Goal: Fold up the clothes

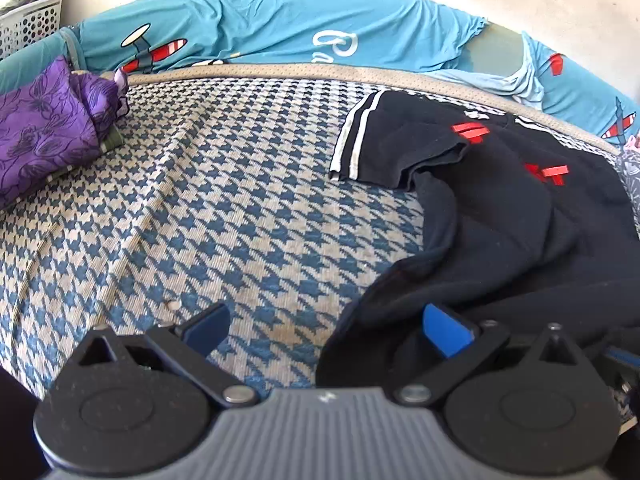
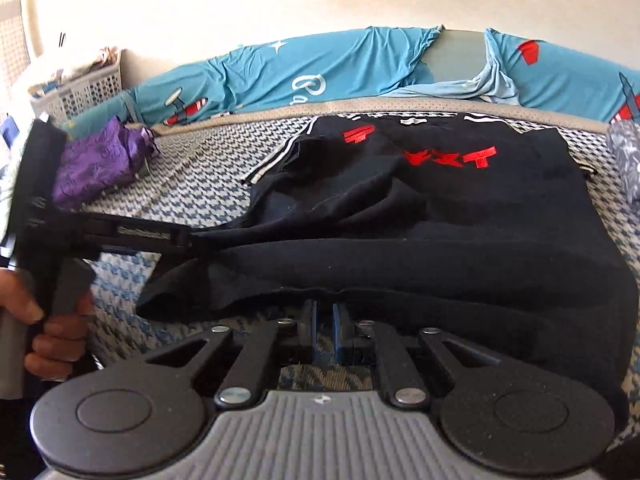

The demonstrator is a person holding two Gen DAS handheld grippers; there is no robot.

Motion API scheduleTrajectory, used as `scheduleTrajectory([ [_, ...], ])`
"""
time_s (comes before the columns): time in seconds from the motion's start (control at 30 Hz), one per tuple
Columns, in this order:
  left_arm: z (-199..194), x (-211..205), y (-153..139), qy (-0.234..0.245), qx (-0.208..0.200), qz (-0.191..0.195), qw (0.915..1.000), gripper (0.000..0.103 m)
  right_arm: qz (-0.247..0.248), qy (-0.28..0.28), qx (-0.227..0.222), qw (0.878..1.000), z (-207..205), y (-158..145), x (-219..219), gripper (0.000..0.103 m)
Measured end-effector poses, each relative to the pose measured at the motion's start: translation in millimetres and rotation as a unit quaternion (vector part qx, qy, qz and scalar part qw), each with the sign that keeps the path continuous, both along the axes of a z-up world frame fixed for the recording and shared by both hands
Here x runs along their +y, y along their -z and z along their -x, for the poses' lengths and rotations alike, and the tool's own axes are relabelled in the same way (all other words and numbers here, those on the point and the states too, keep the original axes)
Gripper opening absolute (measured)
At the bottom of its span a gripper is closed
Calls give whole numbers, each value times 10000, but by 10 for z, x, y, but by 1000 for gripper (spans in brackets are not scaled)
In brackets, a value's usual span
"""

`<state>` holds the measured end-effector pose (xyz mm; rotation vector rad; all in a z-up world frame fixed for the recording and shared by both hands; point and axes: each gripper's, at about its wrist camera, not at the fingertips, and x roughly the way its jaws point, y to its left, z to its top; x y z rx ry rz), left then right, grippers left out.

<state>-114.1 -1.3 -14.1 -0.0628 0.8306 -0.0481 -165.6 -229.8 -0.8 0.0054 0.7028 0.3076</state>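
Observation:
A black T-shirt (image 1: 500, 220) with red letters and white sleeve stripes lies crumpled on the houndstooth bed cover (image 1: 200, 200). My left gripper (image 1: 326, 330) stands open at the shirt's left edge. Its right pad (image 1: 444, 332) is over the black cloth and its left pad is over the bare cover. In the right wrist view the black T-shirt (image 2: 440, 220) fills the middle, with its near hem raised in a fold. My right gripper (image 2: 325, 312) is shut, its tips pinching that hem. The left gripper (image 2: 188, 240) reaches in from the left, held by a hand (image 2: 52, 340).
A purple flowered cloth (image 1: 40, 132) is bunched at the bed's far left. A turquoise printed sheet (image 1: 280, 28) runs along the wall behind the bed. A white laundry basket (image 2: 88, 88) stands in the back left corner. A grey patterned cloth (image 2: 626, 156) lies at the right edge.

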Motion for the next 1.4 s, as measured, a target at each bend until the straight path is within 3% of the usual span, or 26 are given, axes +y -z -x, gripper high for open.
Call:
scheduleTrajectory([
  [0.17, 33, -49, -33, 263, -83, 141, 9995, 103, -75, 330, 126, 9993, -304, 30, -31, 9],
  [0.33, -47, -154, 91, 438, 126, 76, 9989, 103, -350, 617, 317, 9970, -588, 78, -126, 9],
  [0.47, -104, -259, 170, 478, 94, -245, 9985, 103, -283, 742, 289, 9964, -591, 83, -159, 9],
  [0.57, -121, -264, 181, 468, 76, -251, 9986, 103, -183, 737, 124, 9970, -446, -3, -173, 14],
  [0.67, -166, -232, 180, 448, 99, -163, 9988, 103, -398, 581, 48, 9975, -310, -92, -202, 14],
  [0.83, -225, -198, 175, 461, 204, -84, 9987, 103, -509, -300, 77, 9982, -165, -136, -14, 14],
  [1.0, -265, -167, 172, 506, 307, -20, 9982, 103, 325, -992, -97, 9945, -68, -31, 330, 15],
  [1.17, -324, -120, 161, 473, 412, 116, 9980, 103, 959, -1349, -333, 9856, 7, 68, 534, 30],
  [1.23, -349, -114, 156, 471, 453, 130, 9978, 103, 1294, -1489, -441, 9794, 32, 125, 611, 36],
  [1.4, -364, -106, 149, 449, 488, 164, 9977, 103, 2086, -1823, -899, 9566, 53, 236, 779, 36],
])
